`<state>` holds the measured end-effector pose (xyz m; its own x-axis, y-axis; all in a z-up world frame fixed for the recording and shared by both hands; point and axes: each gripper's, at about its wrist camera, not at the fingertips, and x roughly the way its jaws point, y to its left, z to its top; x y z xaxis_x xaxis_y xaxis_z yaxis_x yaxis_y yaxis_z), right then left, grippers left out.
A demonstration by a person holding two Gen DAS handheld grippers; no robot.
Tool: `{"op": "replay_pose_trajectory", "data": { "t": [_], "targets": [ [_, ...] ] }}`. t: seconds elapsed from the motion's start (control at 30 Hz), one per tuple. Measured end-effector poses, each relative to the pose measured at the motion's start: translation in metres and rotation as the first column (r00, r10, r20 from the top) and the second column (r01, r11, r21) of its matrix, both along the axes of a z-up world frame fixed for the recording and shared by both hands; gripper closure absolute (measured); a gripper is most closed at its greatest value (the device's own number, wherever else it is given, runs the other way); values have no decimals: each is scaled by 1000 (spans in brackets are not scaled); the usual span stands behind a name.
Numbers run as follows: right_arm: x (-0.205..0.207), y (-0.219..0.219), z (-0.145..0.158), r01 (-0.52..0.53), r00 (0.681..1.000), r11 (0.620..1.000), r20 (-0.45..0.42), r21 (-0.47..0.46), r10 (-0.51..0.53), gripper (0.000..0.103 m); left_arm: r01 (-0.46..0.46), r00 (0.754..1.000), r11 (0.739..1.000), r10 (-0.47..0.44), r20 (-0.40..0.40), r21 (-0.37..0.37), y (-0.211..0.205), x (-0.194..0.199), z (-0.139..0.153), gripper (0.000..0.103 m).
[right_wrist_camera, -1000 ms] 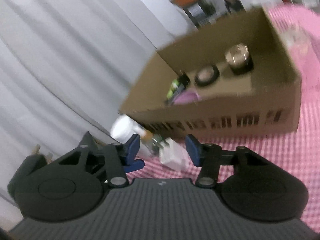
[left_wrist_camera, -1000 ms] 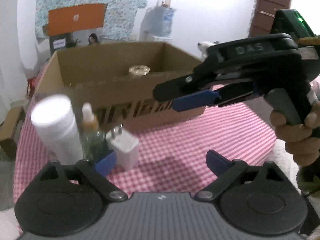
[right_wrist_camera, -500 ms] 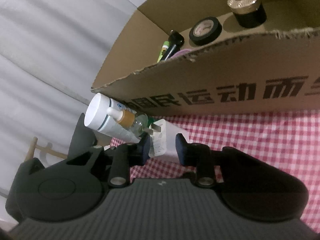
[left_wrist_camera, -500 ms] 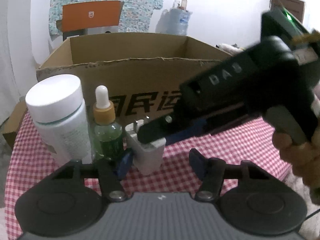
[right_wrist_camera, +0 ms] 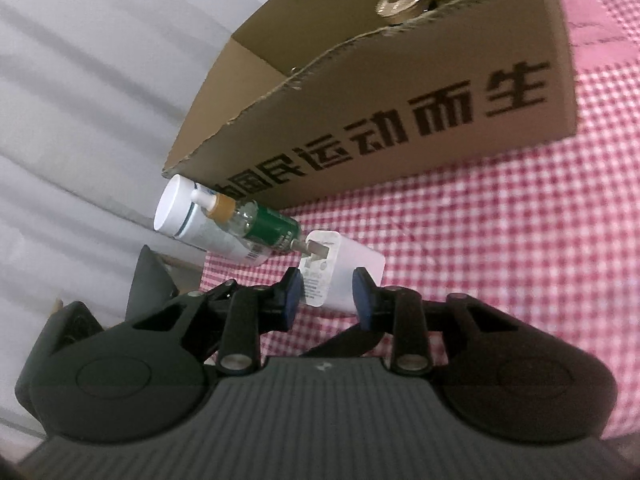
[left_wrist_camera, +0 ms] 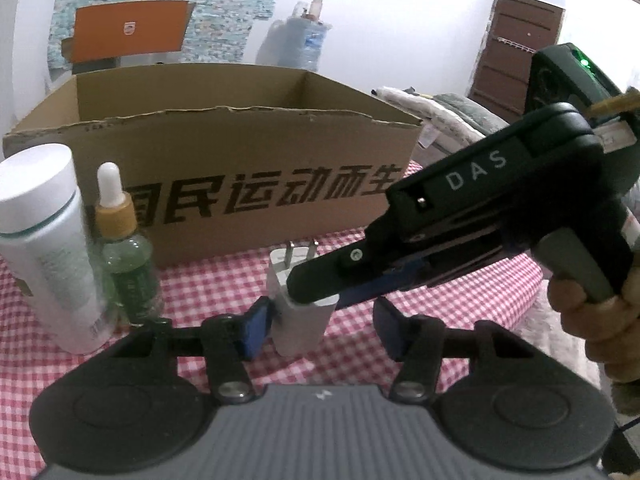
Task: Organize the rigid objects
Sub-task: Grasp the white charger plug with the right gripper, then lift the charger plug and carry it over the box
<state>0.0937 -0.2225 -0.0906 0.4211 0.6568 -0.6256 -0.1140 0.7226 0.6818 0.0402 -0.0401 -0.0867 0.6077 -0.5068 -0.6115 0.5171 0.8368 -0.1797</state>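
My right claw (right_wrist_camera: 326, 295) grips the white charger (right_wrist_camera: 340, 276) on the checked cloth (right_wrist_camera: 480, 260). Beyond it stand a green dropper bottle (right_wrist_camera: 256, 222), a white bottle (right_wrist_camera: 188, 216) and the cardboard box (right_wrist_camera: 400, 112).

Red-checked tablecloth (left_wrist_camera: 224, 280), orange panel (left_wrist_camera: 128, 30), brown door (left_wrist_camera: 516, 52), possibly a water jug (left_wrist_camera: 304, 44) (blurred), pale curtain (right_wrist_camera: 80, 80)

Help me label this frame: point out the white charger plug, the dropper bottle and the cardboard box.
white charger plug (right_wrist_camera: 356, 268), right wrist view, on its white side face.
dropper bottle (left_wrist_camera: 130, 276), left wrist view, on its green glass body.
cardboard box (left_wrist_camera: 248, 148), left wrist view, on its front wall.
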Motion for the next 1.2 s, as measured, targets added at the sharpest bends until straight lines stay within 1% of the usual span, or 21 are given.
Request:
{"op": "replay_pose_trajectory", "data": {
  "t": [0.07, 0.23, 0.27, 0.37, 0.47, 0.57, 0.6, 0.63, 0.8, 0.9, 1.0, 1.07, 1.2],
  "targets": [
    [-3, -1, 0, 22, 1000, 1000, 9, -9, -22, 74, -7, 1000, 1000, 7, 4, 5, -1, 1, 0, 56],
    [-4, -6, -2, 58, 998, 998, 11, -4, -58, 71, -20, 1000, 999, 20, 3, 47, -7, 7, -3, 57],
    [-4, -5, -2, 60, 998, 998, 10, -5, -60, 69, -19, 1000, 998, 18, 3, 52, -6, 2, -5, 57],
    [-2, 0, -3, 63, 998, 998, 9, -19, -63, 63, -16, 1000, 998, 16, -1, 67, -9, 5, -6, 62],
    [0, 3, -5, 68, 998, 998, 8, -17, -67, 60, -24, 1000, 996, 25, -9, 82, -12, 5, -9, 63],
    [-1, 3, -7, 72, 997, 997, 16, -7, -72, 60, -25, 1000, 996, 25, -8, 85, -12, 5, -8, 65],
    [-1, 3, -7, 72, 997, 997, 19, -6, -72, 60, -28, 1000, 996, 29, -7, 88, -13, 6, -8, 67],
    [-2, 3, -7, 76, 997, 997, 23, -6, -76, 60, -37, 999, 995, 37, -3, 96, -13, 5, -8, 71],
    [-5, 3, -4, 80, 996, 997, 44, -11, -80, 66, -54, 998, 994, 55, -3, 95, -15, 3, -5, 73],
    [-10, 1, 1, 82, 995, 997, 54, -7, -82, 68, -58, 998, 994, 58, 7, 96, -15, -2, 1, 73],
    [-17, -1, 11, 83, 993, 997, 84, -2, -82, 68, -62, 997, 992, 57, 47, 106, -16, -12, 13, 73],
    [-20, -2, 23, 81, 990, 997, 116, 4, -81, 68, -67, 994, 991, 57, 89, 114, -17, -18, 27, 73],
    [-25, -3, 61, 66, 972, 998, 227, 17, -68, 67, -93, 979, 987, 66, 193, 134, -21, -22, 64, 73]
  ]
}}
